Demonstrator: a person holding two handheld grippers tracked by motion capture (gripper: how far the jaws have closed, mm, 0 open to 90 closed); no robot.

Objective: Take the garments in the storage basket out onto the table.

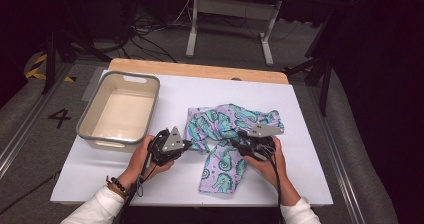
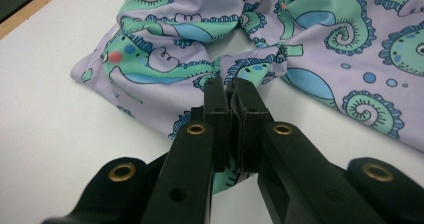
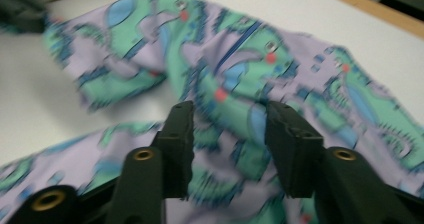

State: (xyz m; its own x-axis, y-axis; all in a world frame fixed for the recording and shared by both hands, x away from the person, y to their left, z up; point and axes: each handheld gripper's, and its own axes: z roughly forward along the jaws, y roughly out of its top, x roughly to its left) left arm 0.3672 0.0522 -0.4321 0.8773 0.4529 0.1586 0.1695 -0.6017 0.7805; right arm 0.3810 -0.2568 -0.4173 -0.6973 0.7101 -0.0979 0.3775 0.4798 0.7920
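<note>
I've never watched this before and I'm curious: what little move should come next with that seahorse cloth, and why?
Probably close the right gripper on the seahorse cloth. Its jaws stand apart above the crumpled fabric, gripping nothing, while the left gripper is already pinched shut on a fold. With both ends held, the cloth could be spread or lifted.

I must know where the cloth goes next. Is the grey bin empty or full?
Empty. The high view shows the bin's bare pale floor, and the cloth lies crumpled on the table beside it.

A soft, matt lilac cloth printed with teal seahorses point(image 1: 225, 139) lies crumpled on a smooth white tabletop point(image 1: 310, 149); left of the cloth, a glossy translucent plastic tub point(image 1: 120, 111).
</note>
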